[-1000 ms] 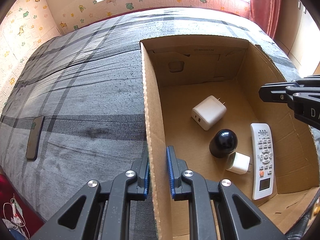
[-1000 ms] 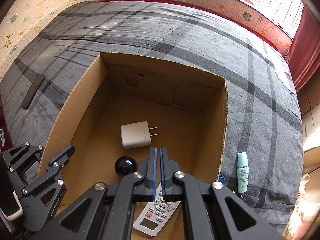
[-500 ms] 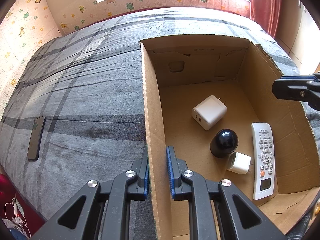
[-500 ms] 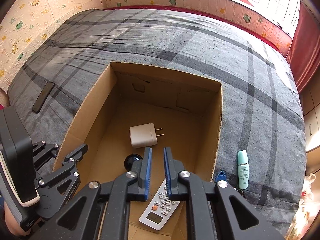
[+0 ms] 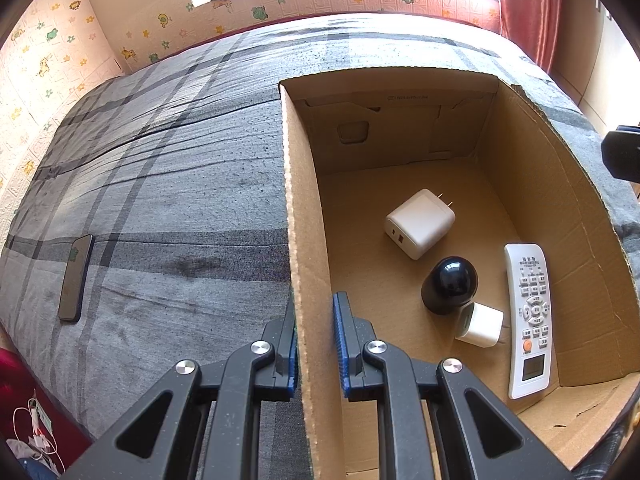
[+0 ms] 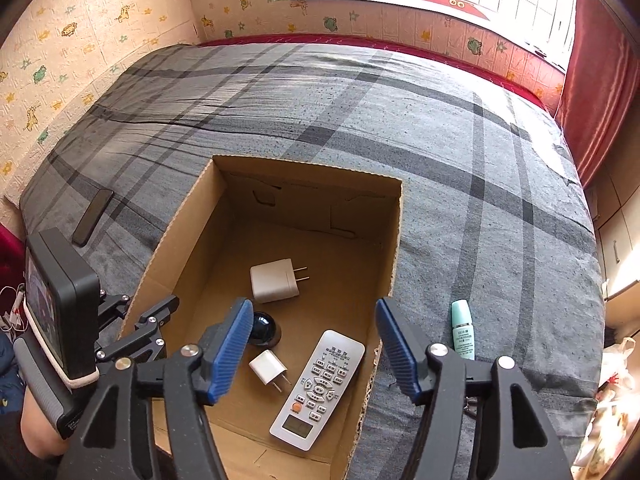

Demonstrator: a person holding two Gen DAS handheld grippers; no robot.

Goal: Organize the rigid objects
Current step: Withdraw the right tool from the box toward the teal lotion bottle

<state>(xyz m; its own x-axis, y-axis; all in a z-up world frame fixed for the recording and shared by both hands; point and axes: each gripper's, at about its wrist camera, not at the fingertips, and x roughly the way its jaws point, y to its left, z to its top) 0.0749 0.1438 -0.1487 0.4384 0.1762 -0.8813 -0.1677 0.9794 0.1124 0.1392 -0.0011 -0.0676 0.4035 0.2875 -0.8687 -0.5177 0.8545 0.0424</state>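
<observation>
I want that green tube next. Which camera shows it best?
The right wrist view: the green tube lies in plain sight on the bedspread, just outside the cardboard box. The left wrist view doesn't show it.

My tongs are black with ribbed blue pads (image 6: pixel 230 346). The cardboard box (image 6: pixel 192 216) is plain brown inside and out. In it lie a white charger (image 6: pixel 275 281), a smaller white plug (image 6: pixel 267 367), a glossy black rounded object (image 5: pixel 450 285), and a white remote control (image 6: pixel 318 388) with grey keys and one orange button. The bedspread (image 6: pixel 460 152) is grey with darker grey plaid stripes. On it lie a black phone (image 6: pixel 93 217) and a mint-green tube (image 6: pixel 463 334). The wallpaper (image 6: pixel 80 20) is cream with small animals and stars. The curtain (image 6: pixel 600 72) is red.
</observation>
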